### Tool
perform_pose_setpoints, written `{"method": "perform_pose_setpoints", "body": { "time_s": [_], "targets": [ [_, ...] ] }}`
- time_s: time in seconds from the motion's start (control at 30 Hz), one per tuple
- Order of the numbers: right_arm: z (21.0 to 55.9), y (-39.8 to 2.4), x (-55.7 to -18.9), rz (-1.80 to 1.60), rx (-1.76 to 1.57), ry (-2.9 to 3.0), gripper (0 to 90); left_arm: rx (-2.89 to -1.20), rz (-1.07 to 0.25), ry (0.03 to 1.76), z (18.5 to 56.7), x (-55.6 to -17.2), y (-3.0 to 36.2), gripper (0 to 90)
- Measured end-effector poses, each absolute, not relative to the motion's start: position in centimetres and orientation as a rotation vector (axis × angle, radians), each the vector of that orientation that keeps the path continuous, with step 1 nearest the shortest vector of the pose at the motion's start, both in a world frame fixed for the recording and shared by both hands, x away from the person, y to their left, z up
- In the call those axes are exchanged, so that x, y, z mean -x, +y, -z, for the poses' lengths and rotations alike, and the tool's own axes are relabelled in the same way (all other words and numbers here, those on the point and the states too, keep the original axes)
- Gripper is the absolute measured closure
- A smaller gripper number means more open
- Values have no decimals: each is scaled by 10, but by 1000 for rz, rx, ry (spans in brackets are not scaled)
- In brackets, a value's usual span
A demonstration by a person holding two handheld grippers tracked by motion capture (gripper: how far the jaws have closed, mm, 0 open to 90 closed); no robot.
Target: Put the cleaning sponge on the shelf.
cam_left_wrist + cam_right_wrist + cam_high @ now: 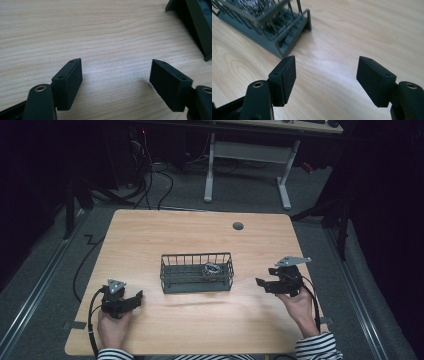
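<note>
Grey wire basket [197, 273] holding a steel scourer [211, 269] sits ahead-left of the right tool [260, 283], jaws apart and empty; left tool [136, 298] likewise. Approach underway; next, reach over the rim.

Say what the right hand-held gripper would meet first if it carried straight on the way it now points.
Probably the near end of the wire basket. The right hand-held gripper, jaws open and empty, points across bare table towards it. In the right gripper view the basket's corner lies just left of centre, so it might narrowly pass.
</note>
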State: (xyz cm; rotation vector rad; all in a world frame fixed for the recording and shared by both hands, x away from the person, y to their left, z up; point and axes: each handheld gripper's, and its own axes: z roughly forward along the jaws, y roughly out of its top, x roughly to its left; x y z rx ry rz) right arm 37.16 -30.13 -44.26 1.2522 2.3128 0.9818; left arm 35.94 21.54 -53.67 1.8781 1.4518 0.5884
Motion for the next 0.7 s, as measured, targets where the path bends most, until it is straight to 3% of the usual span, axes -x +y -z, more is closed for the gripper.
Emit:
{"method": "perform_pose_setpoints", "body": {
  "time_s": [0.4, 0.7],
  "targets": [
    [499, -311, -357, -939, -1373, 2279, 327, -1876, -591, 1453, 537, -359, 215, 267],
    [523, -306, -352, -894, -1378, 2250, 325, -1878, -592, 1453, 537, -359, 215, 267]
  ]
}}
